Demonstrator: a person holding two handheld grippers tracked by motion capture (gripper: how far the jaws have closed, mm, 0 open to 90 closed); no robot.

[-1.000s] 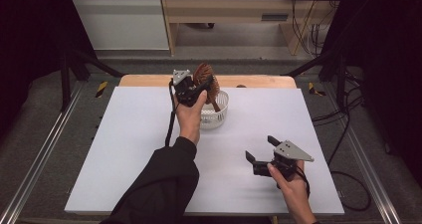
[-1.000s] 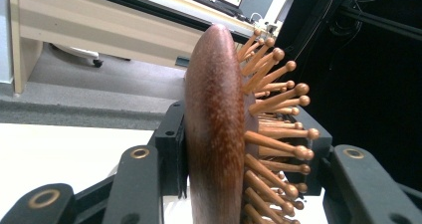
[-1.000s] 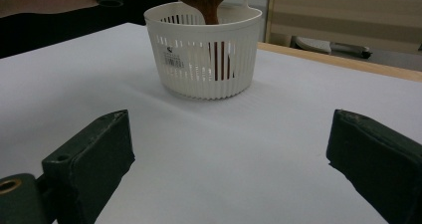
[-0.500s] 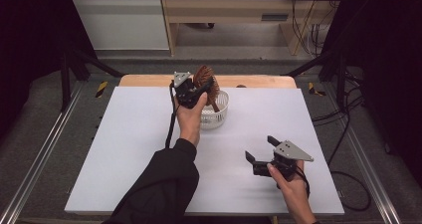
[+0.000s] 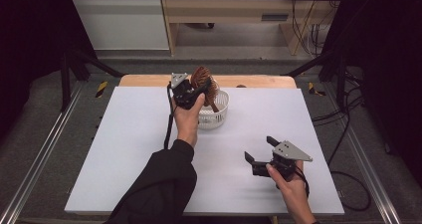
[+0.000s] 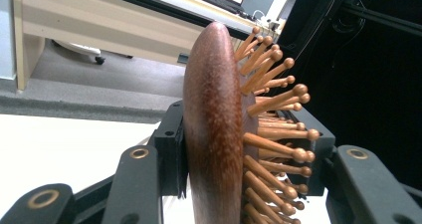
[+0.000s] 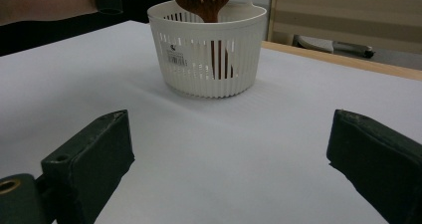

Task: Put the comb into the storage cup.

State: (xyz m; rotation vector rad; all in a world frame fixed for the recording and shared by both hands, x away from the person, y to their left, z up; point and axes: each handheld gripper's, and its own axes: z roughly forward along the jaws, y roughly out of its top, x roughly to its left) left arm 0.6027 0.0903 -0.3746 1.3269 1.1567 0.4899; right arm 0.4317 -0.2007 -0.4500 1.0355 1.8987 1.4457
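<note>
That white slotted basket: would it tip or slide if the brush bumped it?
Probably. The basket looks like thin, light plastic resting loose on the smooth table, so it likely slides. The wooden hairbrush, handle inside, could lever it over.

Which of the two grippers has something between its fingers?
The left gripper grips the wooden hairbrush above the white basket; the right gripper is open.

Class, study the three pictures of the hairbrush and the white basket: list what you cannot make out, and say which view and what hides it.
- Hairbrush handle: left gripper view, cut off by the bottom edge.
- Handle's tip in the basket: right gripper view, hidden behind the slatted wall.
- Basket's label: right gripper view, print too small.
- Left gripper pads' contact: high view, too small.
</note>
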